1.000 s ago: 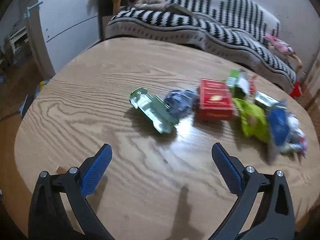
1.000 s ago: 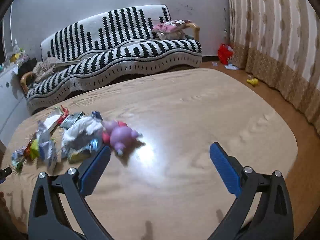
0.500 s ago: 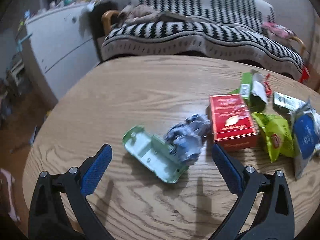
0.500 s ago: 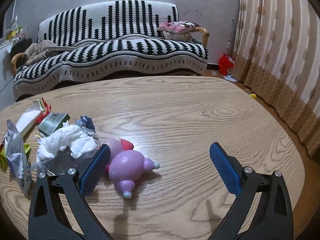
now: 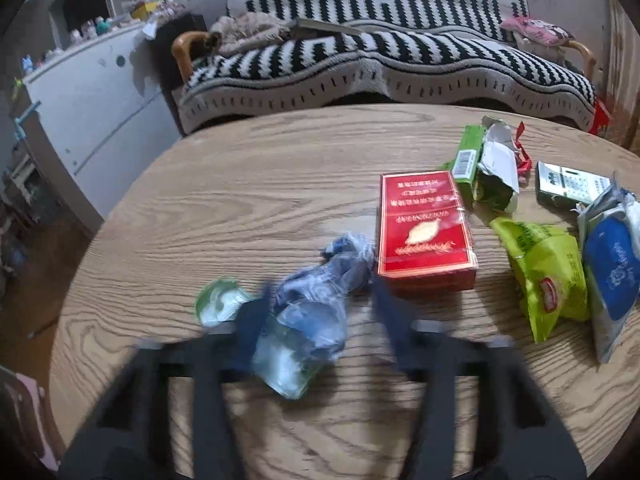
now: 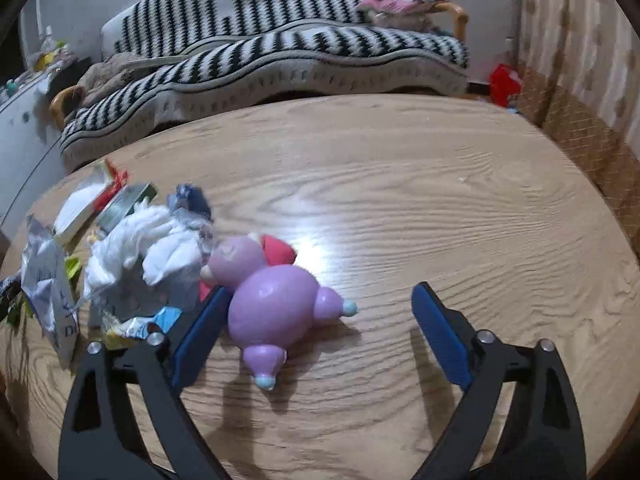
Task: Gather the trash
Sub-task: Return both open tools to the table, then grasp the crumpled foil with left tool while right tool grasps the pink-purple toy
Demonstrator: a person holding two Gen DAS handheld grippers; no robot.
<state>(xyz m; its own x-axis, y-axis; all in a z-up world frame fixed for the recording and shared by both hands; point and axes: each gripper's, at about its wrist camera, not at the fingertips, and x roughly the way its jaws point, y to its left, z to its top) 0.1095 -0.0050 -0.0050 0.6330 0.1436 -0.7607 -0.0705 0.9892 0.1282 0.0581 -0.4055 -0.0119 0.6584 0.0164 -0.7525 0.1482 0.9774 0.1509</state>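
Note:
Trash lies in a row on the round wooden table [image 5: 248, 200]. In the left wrist view my left gripper [image 5: 320, 324] is blurred and partly closed around a crumpled blue plastic wrapper [image 5: 324, 280] that lies over a green tray [image 5: 218, 304]. Beside them are a red box [image 5: 424, 228], a torn green carton [image 5: 486, 164], a lime bag [image 5: 548, 276] and a blue-and-white pouch [image 5: 612, 268]. In the right wrist view my right gripper [image 6: 316, 324] is open around a purple toy pig [image 6: 276, 304], its left finger [image 6: 200, 332] touching the toy. White crumpled tissue [image 6: 140, 244] lies left of the toy.
A black-and-white striped sofa [image 5: 380, 56] stands behind the table. A white cabinet [image 5: 92, 100] is at the left. Curtains [image 6: 580, 60] hang at the right, with a red object [image 6: 505, 80] on the floor near them. The table's right half [image 6: 460, 208] is bare wood.
My left gripper has moved forward onto the blue wrapper and its fingers have closed in. My right gripper has moved closer to the purple toy, which now sits between its fingers.

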